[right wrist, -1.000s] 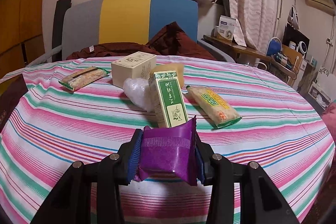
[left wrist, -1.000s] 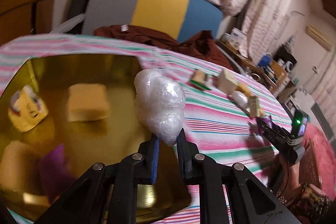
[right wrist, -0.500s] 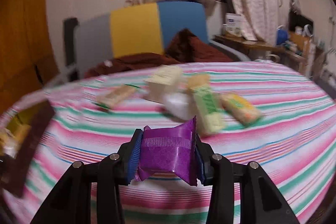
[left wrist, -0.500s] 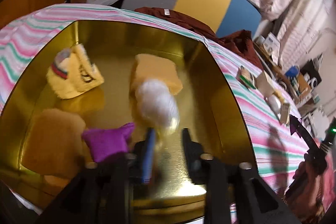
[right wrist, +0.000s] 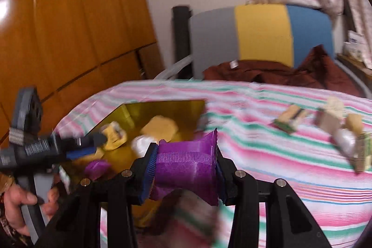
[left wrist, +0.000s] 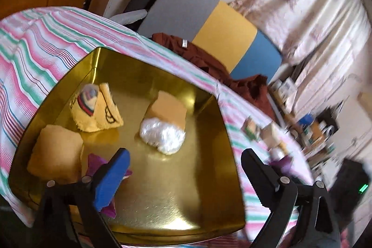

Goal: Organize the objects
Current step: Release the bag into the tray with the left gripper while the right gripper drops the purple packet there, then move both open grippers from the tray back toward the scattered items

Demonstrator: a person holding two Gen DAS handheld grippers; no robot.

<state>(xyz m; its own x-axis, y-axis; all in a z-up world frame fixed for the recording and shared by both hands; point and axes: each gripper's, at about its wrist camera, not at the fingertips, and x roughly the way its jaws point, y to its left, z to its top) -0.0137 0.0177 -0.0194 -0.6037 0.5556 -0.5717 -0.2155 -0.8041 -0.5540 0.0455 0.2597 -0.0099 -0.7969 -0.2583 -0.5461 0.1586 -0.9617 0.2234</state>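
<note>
A gold tray [left wrist: 209,201] lies on the striped tablecloth. In it rest a white plastic-wrapped bundle [left wrist: 162,135], a yellow printed packet [left wrist: 96,108], two tan blocks [left wrist: 168,108] [left wrist: 55,152] and a purple packet [left wrist: 95,160]. My left gripper [left wrist: 186,162] hovers over the tray with its jaws opening wide and nothing between them. My right gripper [right wrist: 184,169] is shut on a second purple packet [right wrist: 186,166] near the tray's right edge [right wrist: 200,113]. In the right wrist view a hand [right wrist: 21,203] holds the left gripper [right wrist: 89,145] over the tray.
Several loose snack packs and small boxes [right wrist: 290,119] [right wrist: 348,141] lie on the tablecloth [right wrist: 279,166] to the right of the tray. A grey, yellow and blue chair [right wrist: 262,31] with a dark red cloth [right wrist: 279,71] stands behind the table.
My left gripper carried the white bundle over the tray, opened and left it lying in the tray. My right gripper swung left toward the tray, still shut on its purple packet.
</note>
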